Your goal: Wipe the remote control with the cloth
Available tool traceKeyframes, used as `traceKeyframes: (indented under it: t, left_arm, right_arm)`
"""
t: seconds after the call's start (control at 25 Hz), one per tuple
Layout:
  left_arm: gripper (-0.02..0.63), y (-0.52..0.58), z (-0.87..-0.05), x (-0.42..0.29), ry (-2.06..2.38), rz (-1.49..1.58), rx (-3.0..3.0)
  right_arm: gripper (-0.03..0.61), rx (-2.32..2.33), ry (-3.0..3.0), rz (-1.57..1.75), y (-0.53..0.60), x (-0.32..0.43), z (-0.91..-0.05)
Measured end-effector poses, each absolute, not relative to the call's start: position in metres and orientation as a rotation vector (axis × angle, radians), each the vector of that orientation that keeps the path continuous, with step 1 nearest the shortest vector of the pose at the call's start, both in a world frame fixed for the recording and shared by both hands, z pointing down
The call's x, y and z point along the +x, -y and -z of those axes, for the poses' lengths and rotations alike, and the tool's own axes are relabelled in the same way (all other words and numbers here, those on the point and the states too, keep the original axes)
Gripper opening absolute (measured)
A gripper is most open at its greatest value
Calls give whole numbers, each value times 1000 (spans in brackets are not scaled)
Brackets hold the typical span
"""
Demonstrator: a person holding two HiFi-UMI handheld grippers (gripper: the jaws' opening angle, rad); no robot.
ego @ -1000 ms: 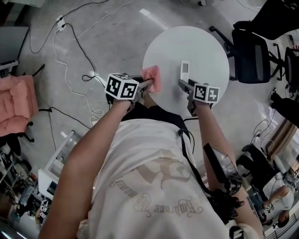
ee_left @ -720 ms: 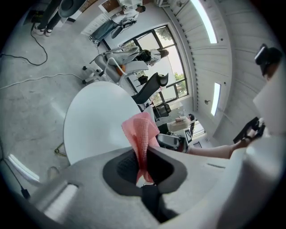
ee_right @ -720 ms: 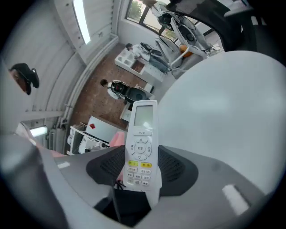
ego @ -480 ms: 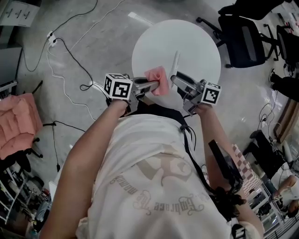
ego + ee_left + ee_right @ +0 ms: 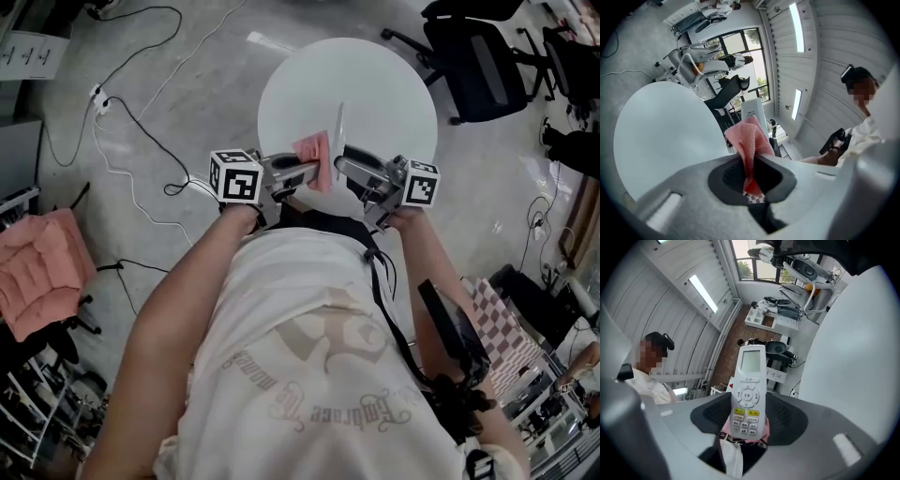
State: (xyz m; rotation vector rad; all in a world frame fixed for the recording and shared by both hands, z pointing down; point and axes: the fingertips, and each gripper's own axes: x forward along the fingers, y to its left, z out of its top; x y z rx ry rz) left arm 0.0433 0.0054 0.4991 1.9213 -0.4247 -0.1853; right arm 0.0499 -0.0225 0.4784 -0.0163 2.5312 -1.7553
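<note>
My left gripper (image 5: 314, 170) is shut on a pink cloth (image 5: 312, 150), which sticks up out of its jaws (image 5: 749, 143). My right gripper (image 5: 343, 165) is shut on the lower end of a white remote control (image 5: 747, 392), with its screen and buttons facing that gripper's camera. In the head view the remote control (image 5: 338, 131) shows edge-on, upright, just right of the cloth. Both are held above the near edge of the round white table (image 5: 375, 84), the two grippers pointing at each other. From the left gripper view the remote control (image 5: 753, 110) stands right behind the cloth.
Black office chairs (image 5: 478, 52) stand beyond the table at the right. Cables (image 5: 131, 103) trail over the grey floor at the left. A pink padded seat (image 5: 42, 267) is at the far left. My torso fills the lower half of the head view.
Both grippers have risen off the table and come closer together. The remote control, flat on the table before, now stands upright in the right gripper; the cloth is lifted beside it.
</note>
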Motion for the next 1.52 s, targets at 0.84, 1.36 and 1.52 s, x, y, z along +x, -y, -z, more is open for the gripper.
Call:
traceKeyframes:
  t: [0.84,1.36,1.52]
  left_arm:
    - [18,78,-465,5,507,411,1906]
    - [18,35,-499,27,403,233,1875]
    - [18,24,-510,29,389,189,1854]
  right_arm:
    - [239,216,-2623,1800,-25,43,-480]
    - [238,31,-2546,1804,16,38,-490]
    - [238,-44,-2487,1806,31,39,-492]
